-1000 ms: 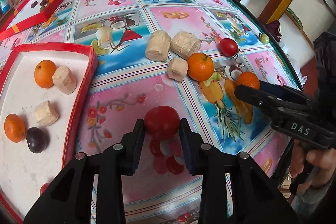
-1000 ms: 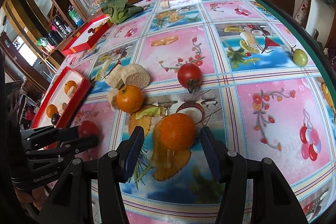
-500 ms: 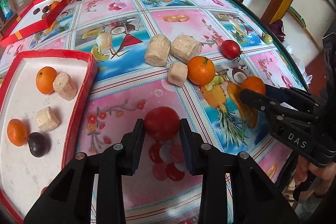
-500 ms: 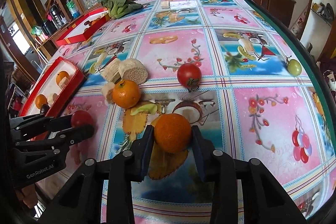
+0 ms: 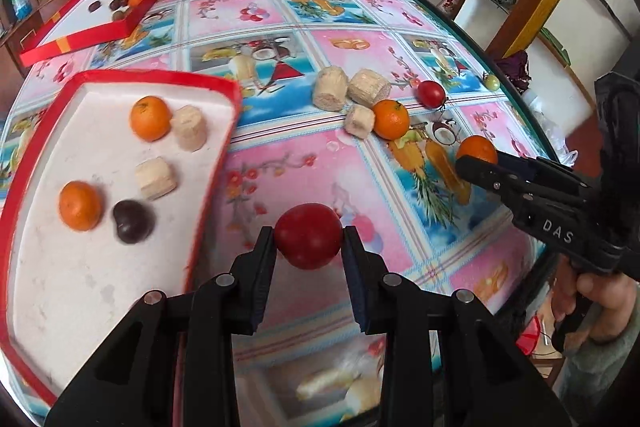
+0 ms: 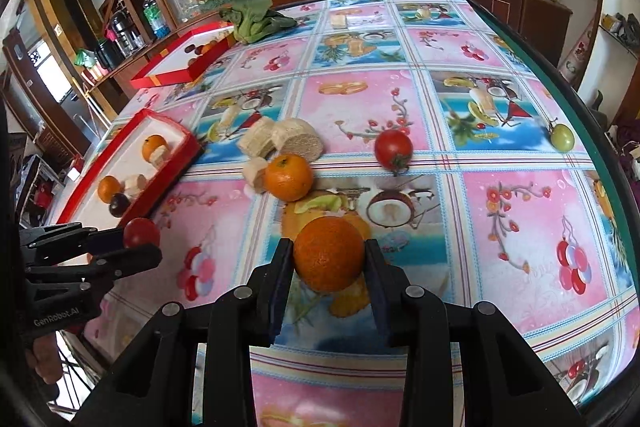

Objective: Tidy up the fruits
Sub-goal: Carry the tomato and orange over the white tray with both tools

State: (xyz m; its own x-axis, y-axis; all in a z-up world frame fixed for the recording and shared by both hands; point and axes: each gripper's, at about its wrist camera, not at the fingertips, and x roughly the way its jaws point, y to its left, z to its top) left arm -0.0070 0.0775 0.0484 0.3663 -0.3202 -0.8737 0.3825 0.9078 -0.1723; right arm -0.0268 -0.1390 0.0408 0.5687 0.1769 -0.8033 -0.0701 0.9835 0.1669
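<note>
**Two fruits gripped, tray waiting on the left**

The red tray point(image 5: 216, 163) lies at the left, already holding oranges, a dark plum and pale chunks. Just right of it, the left gripper point(image 5: 308, 241) has its fingers closed on a red tomato point(image 5: 308, 235); it looks soft-skinned and bruisable, so a gentle squeeze across its widest part suits. Farther right, the right gripper point(image 6: 328, 259) clamps an orange point(image 6: 328, 253), firmer and rougher. The tabletop point(image 6: 500, 227) wears a glossy, likely slippery, fruit-print cloth; cabinets stand beyond.

Left gripper point(image 5: 308, 251) clamps a red tomato point(image 5: 308, 241) beside the tray point(image 5: 208, 187)
</note>
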